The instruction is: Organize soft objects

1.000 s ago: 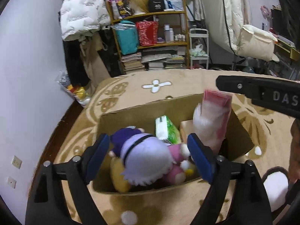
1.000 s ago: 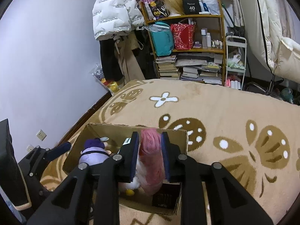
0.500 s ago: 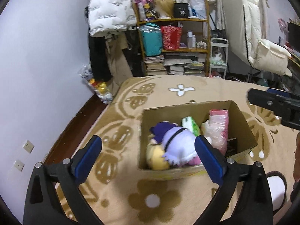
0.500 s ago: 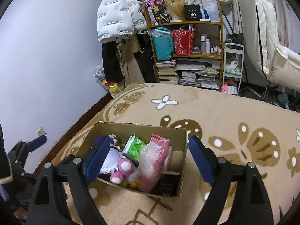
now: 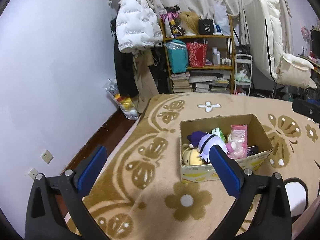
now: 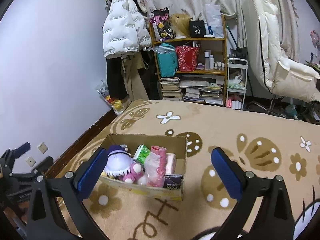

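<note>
Cardboard box (image 5: 224, 150) sits open on a beige patterned rug (image 5: 156, 190), seen from the left wrist camera. Inside the box lie a purple-and-white plush doll (image 5: 210, 143), a yellow plush (image 5: 191, 157), a green packet (image 5: 219, 133) and a pink bagged bundle (image 5: 239, 140). The left tool (image 5: 158, 168) hangs nearer than the box, its blue pads still spreading and nothing between them; a moment ago they framed the doll.

From the right wrist camera, the same box (image 6: 148, 188) lies below a cluttered shelf (image 6: 190, 56) at the far wall. The right tool (image 6: 158, 170) has let go of the pink bundle (image 6: 156, 169), which now stands in the box; its pads are widening, empty. Both items look stowed, so this round of tidying seems complete.
</note>
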{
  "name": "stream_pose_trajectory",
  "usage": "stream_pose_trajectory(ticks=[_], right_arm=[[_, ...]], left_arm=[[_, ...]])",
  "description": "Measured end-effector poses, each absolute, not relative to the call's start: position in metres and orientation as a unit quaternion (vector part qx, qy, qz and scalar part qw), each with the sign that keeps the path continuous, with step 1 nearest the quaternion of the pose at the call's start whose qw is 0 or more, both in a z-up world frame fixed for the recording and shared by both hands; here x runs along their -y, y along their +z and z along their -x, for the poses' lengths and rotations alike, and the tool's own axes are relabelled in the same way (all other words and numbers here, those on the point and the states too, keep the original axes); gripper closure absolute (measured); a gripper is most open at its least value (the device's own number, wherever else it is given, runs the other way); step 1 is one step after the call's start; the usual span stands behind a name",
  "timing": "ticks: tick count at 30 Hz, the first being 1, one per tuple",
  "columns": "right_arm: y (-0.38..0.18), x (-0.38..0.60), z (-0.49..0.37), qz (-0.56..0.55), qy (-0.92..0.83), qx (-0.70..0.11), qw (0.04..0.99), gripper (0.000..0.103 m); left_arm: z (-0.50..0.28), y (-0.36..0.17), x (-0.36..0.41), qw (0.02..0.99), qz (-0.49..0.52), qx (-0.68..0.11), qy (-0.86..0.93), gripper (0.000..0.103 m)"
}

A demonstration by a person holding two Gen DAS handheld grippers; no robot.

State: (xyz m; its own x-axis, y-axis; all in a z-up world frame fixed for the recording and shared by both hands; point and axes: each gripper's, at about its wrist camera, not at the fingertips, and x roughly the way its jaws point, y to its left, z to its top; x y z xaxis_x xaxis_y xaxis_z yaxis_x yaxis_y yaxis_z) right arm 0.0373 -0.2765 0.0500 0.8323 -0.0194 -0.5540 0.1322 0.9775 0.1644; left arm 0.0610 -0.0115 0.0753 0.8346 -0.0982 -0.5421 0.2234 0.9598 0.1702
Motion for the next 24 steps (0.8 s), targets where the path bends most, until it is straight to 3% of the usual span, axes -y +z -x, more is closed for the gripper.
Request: stream_pose_trajectory(ticks=[24], right_arm=[[0.025,0.282,0.034,-0.085,-0.070,-0.251,0.962,0.000]], left_arm=[[-0.012,0.058,-0.017,0.970,-0.086,-0.214,-0.075,0.001]])
